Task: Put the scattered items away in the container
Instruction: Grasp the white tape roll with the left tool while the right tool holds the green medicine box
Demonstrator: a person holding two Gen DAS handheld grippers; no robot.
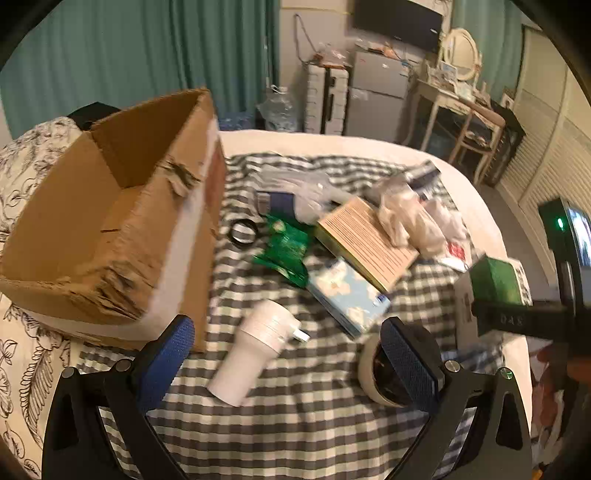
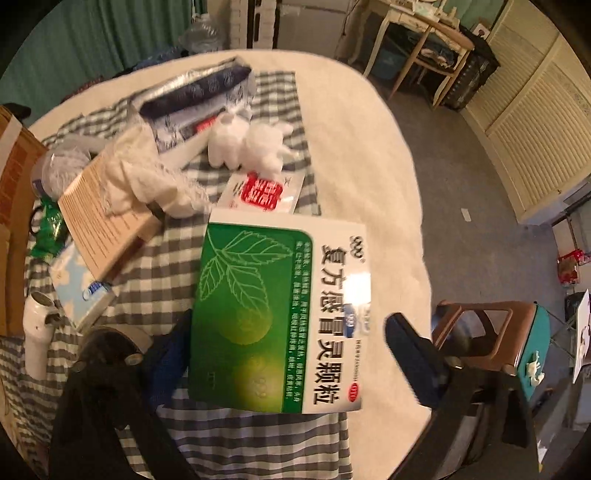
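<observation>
While hidden leftward (right view): box print

left tool: pointing steeply down, jaws standing wide, gripping nothing | right tool: pointing steeply down, jaws spread

Far wall: pale grey, with a dark flat television screen mounted high.
Curtains: long teal pleated curtains across the far left.
Fridge: a grey two-door refrigerator below the screen, beside a white stacked drawer unit.
Dressing table: a cream wooden dressing table with an oval mirror, far right.
Right wall: cream louvred closet doors.
Floor: grey carpet.
Stool: a brown plastic stool with a cut-out side, near right.
Bed: a white mattress under a grey-and-white checked cloth.
Light: dim, warm indoor light.
</observation>
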